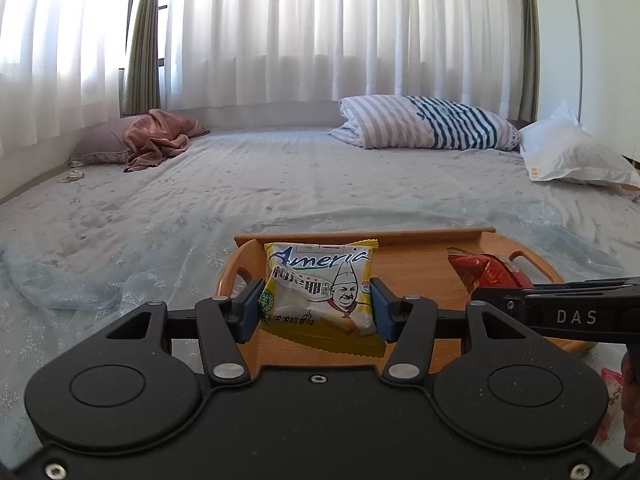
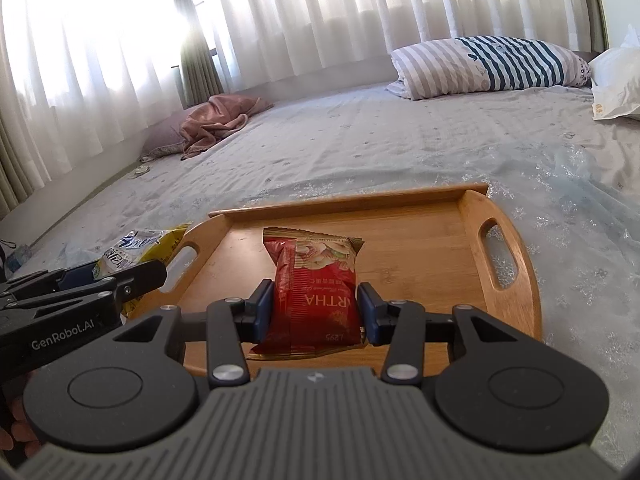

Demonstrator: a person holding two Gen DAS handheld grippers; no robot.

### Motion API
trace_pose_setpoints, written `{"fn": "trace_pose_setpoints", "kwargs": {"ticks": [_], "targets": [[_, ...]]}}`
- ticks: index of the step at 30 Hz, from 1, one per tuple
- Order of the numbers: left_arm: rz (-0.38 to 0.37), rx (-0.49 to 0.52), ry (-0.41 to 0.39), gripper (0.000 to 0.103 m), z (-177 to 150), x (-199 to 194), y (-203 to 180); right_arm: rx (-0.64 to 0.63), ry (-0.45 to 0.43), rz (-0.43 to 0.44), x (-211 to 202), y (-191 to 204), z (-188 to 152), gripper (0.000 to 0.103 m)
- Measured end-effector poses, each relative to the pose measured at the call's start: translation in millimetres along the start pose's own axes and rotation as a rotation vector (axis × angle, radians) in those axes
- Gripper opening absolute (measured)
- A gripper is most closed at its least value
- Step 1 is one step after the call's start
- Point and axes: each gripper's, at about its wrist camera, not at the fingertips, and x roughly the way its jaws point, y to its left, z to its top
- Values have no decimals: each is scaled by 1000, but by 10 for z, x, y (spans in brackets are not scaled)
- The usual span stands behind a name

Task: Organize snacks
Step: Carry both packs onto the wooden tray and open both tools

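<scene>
My left gripper (image 1: 317, 308) is shut on a yellow and white snack packet (image 1: 320, 280), its blue pads pressing both sides, held over the left part of a wooden tray (image 1: 416, 272). In the right wrist view my right gripper (image 2: 316, 307) is shut on a red snack packet (image 2: 316, 292) above the middle of the wooden tray (image 2: 440, 240). The yellow and white snack packet (image 2: 136, 248) shows at the tray's left handle, with the left gripper's side beside it. The red snack packet (image 1: 488, 270) appears at the tray's right in the left wrist view.
The tray lies on a bed with a pale floral sheet (image 1: 280, 184). A striped pillow (image 1: 428, 122) and a white pillow (image 1: 572, 156) lie at the far right, a pink cloth (image 1: 160, 138) at the far left. Curtains (image 1: 300, 28) hang behind. Another small packet (image 1: 614, 384) lies at the right edge.
</scene>
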Motion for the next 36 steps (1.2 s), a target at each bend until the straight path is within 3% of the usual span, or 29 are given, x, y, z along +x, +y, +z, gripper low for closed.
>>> {"fn": "trace_pose_setpoints", "kwargs": {"ticks": [5, 19, 24, 36], "targets": [[-8, -9, 23, 52, 119, 299, 112, 12, 35, 26, 253, -5, 121, 48], [-49, -47, 143, 52, 334, 1203, 302, 41, 74, -28, 896, -29, 397, 48], [-18, 36, 138, 52, 415, 1440, 191, 80, 94, -18, 953, -123, 326, 48], [40, 75, 238, 53, 387, 2010, 124, 2, 51, -57, 930, -123, 405, 49]]}}
